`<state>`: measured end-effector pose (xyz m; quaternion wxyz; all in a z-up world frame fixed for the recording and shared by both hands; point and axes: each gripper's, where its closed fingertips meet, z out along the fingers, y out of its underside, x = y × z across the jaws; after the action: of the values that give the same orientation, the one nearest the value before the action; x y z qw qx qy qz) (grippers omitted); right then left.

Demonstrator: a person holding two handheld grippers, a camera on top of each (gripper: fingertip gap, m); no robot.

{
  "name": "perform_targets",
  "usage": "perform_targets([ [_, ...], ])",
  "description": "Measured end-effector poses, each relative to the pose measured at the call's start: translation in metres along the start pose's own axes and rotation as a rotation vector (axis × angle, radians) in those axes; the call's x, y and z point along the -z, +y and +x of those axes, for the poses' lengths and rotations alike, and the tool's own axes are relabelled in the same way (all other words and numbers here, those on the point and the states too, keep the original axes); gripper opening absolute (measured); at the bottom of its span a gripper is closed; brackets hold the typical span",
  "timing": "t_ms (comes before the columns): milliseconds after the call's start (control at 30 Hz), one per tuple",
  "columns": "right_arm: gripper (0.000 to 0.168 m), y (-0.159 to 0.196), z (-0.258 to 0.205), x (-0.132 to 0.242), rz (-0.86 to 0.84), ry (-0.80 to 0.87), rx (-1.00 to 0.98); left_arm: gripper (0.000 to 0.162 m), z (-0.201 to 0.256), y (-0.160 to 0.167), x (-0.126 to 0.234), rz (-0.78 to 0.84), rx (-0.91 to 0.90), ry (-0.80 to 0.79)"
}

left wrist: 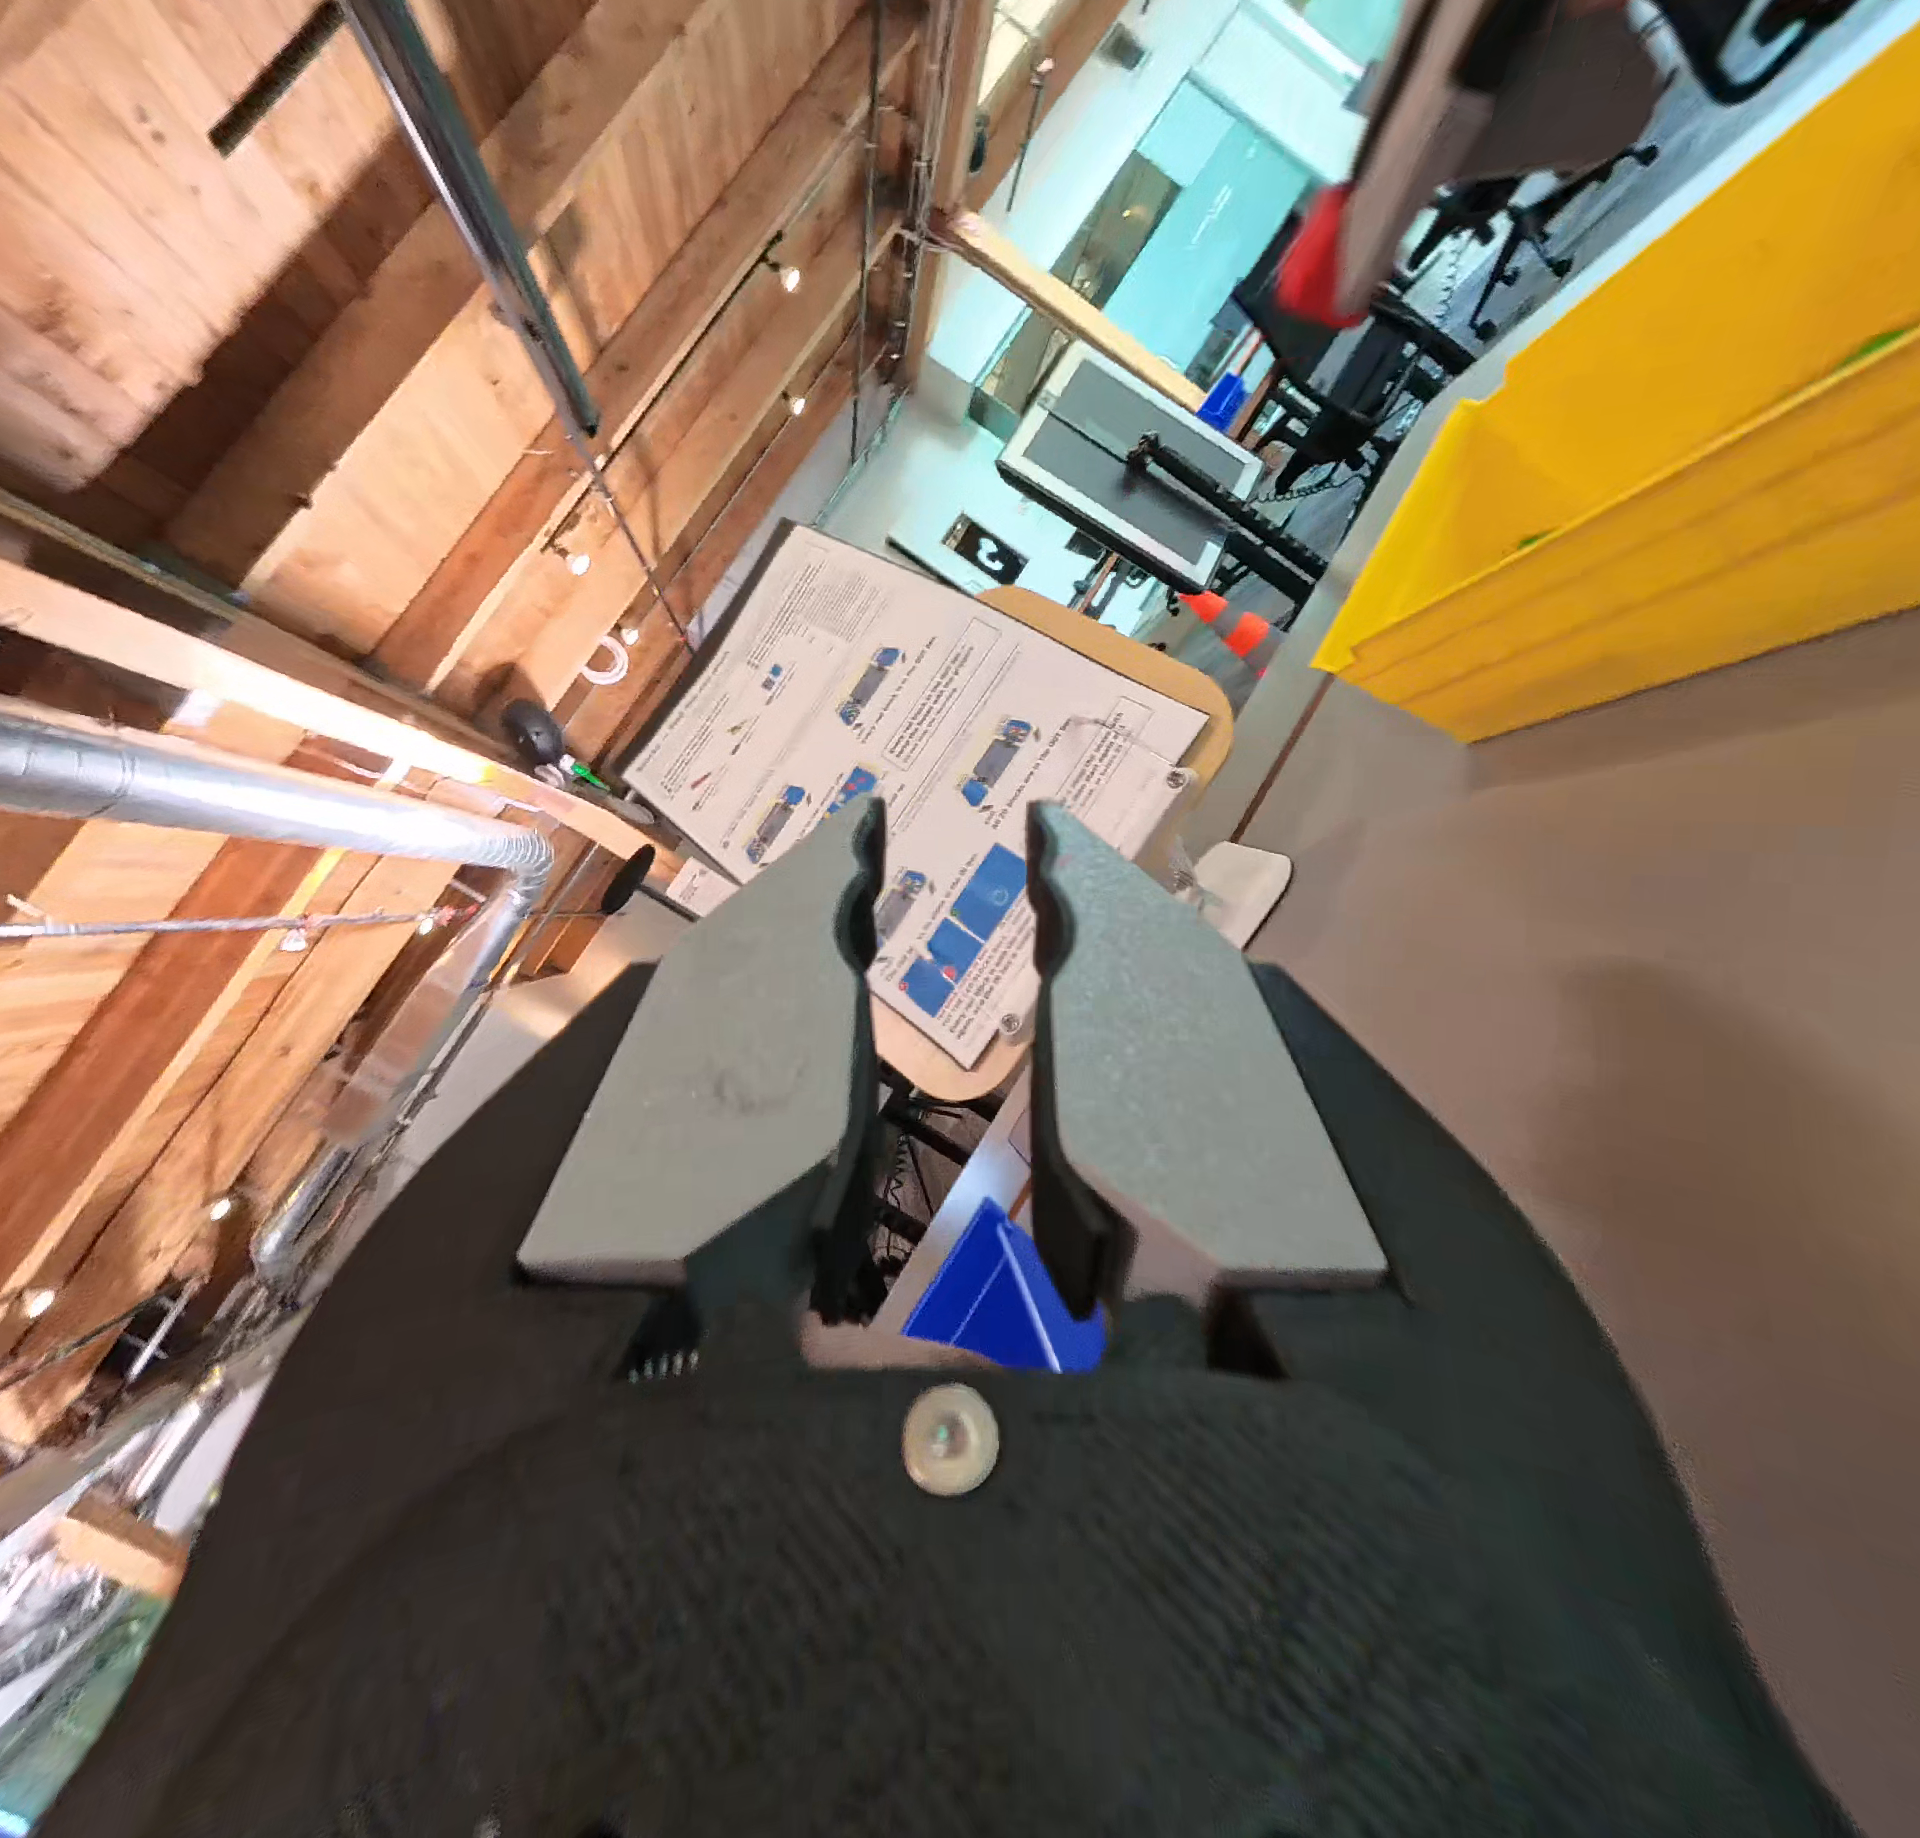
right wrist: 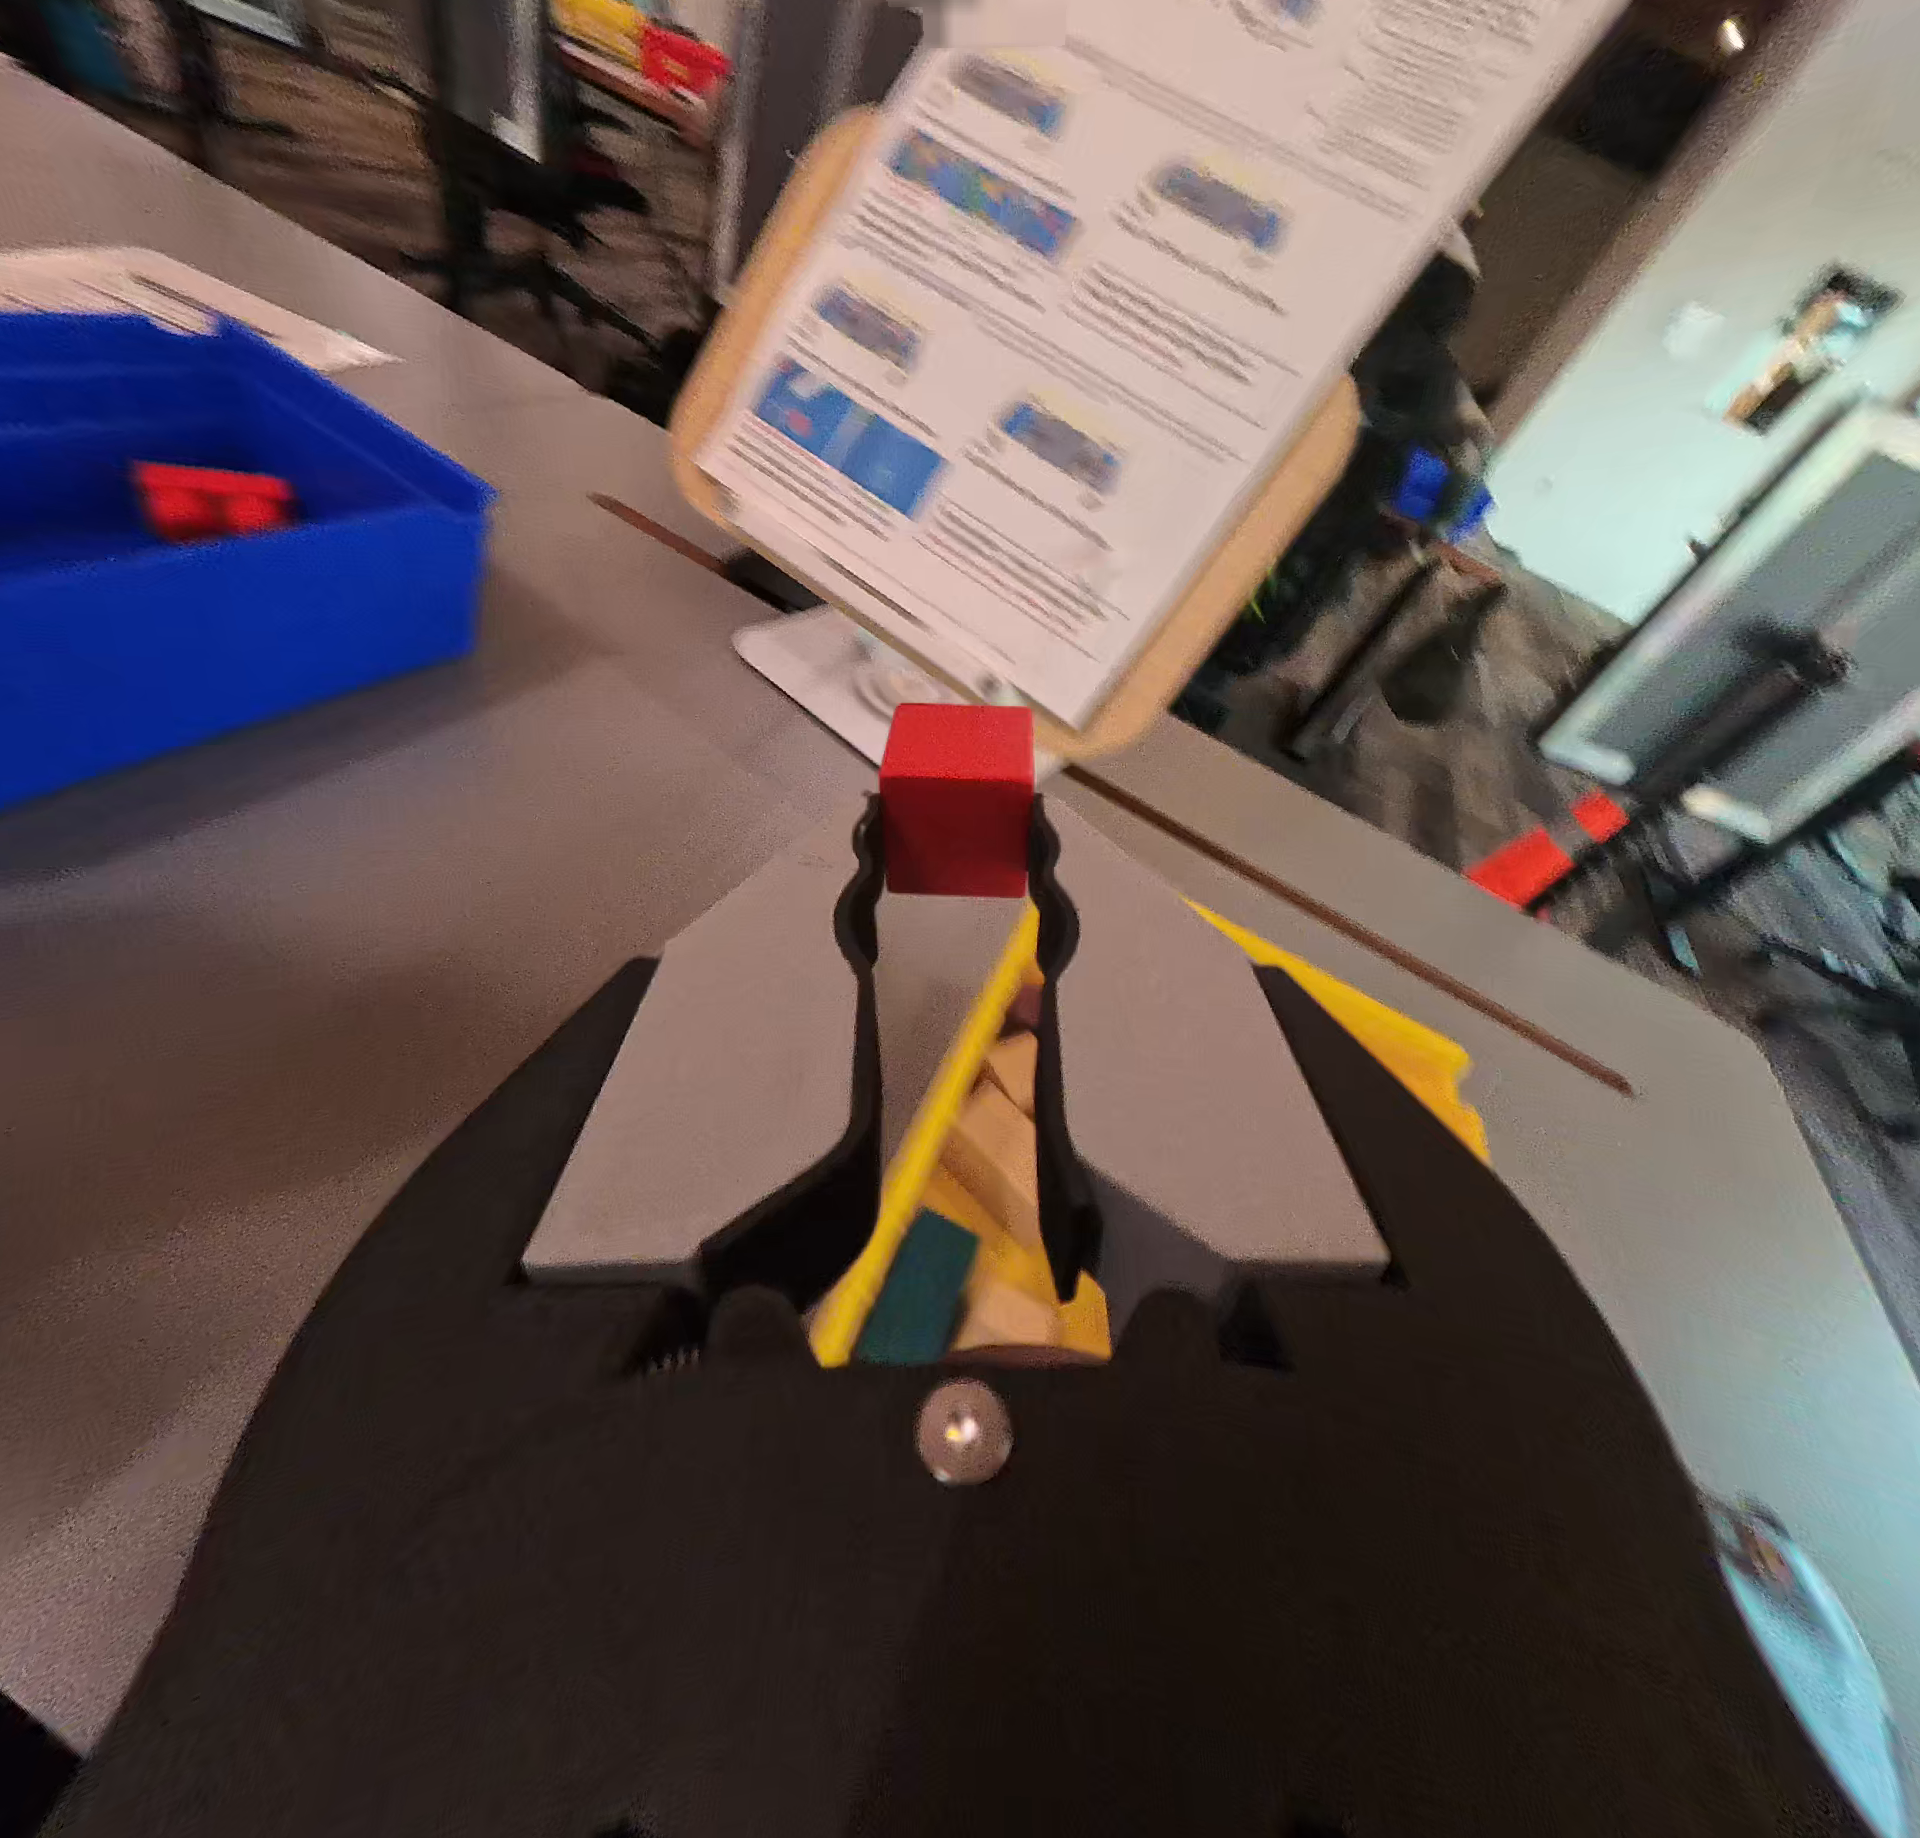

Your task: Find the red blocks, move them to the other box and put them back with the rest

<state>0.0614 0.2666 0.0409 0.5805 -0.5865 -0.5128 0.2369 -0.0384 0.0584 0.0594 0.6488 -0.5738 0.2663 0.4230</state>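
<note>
My right gripper is shut on a red cube, both pads pressed to its sides, held above the near edge of the yellow box, which holds wooden and coloured blocks. The blue box stands on the table at the left with red blocks inside. My left gripper is open and empty, tilted up towards the ceiling. In the left wrist view the yellow box is at the right, a corner of the blue box shows between the fingers, and the red cube shows blurred at the top right.
An instruction board on a wooden stand rises at the table's far edge, just beyond the cube; it also shows in the left wrist view. The grey table lies between the two boxes. Chairs and monitors stand beyond the table.
</note>
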Motion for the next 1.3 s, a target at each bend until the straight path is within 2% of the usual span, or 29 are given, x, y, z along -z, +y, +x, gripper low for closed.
perform_targets([
  [67,0.024,0.049,0.038,0.002,-0.156,0.041,-0.070,0.021,-0.002,0.008,0.002,-0.051,0.046,0.000],
  [133,0.029,0.101,0.070,-0.003,-0.291,0.080,-0.136,0.022,0.001,0.030,0.001,-0.126,0.106,0.043],
  [233,0.042,0.179,0.099,-0.014,-0.521,0.103,-0.263,0.038,-0.001,0.087,0.000,-0.301,0.245,0.106],
  [267,0.057,0.193,0.106,-0.013,-0.587,0.131,-0.295,0.046,-0.005,0.105,0.001,-0.350,0.298,0.113],
  [300,0.061,0.196,0.109,-0.010,-0.618,0.145,-0.311,0.050,-0.011,0.121,0.003,-0.387,0.349,0.114],
  [333,0.060,0.185,0.109,-0.008,-0.585,0.143,-0.308,0.049,-0.018,0.134,0.004,-0.409,0.394,0.105],
  [433,0.047,0.123,0.096,-0.006,-0.324,0.106,-0.290,0.041,-0.029,0.180,0.014,-0.502,0.500,0.112],
  [500,0.048,0.091,0.079,-0.005,-0.209,0.048,-0.281,0.025,-0.020,0.212,0.029,-0.615,0.538,0.193],
  [600,0.050,0.070,0.061,-0.004,-0.157,0.011,-0.246,0.035,-0.012,0.247,0.050,-0.748,0.579,0.269],
  [700,0.050,0.060,0.047,-0.006,-0.137,0.004,-0.220,0.030,-0.004,0.250,0.062,-0.759,0.655,0.363],
  [767,0.050,0.055,0.035,-0.008,-0.124,-0.027,-0.209,0.032,0.005,0.252,0.076,-0.789,0.629,0.442],
  [867,0.050,0.054,0.024,-0.009,-0.135,-0.041,-0.191,0.042,0.016,0.263,0.094,-0.845,0.573,0.520],
  [1000,0.050,0.054,0.017,-0.006,-0.137,-0.049,-0.191,0.053,0.034,0.259,0.101,-0.818,0.635,0.660],
  [1133,0.050,0.051,0.013,-0.002,-0.126,-0.062,-0.189,0.074,0.048,0.276,0.113,-0.938,0.589,0.707],
  [1200,0.050,0.050,0.012,-0.002,-0.124,-0.069,-0.183,0.071,0.054,0.291,0.118,-1.032,0.544,0.705],
  [1300,0.050,0.049,0.010,-0.003,-0.123,-0.076,-0.173,0.065,0.065,0.287,0.118,-1.050,0.596,0.779],
])
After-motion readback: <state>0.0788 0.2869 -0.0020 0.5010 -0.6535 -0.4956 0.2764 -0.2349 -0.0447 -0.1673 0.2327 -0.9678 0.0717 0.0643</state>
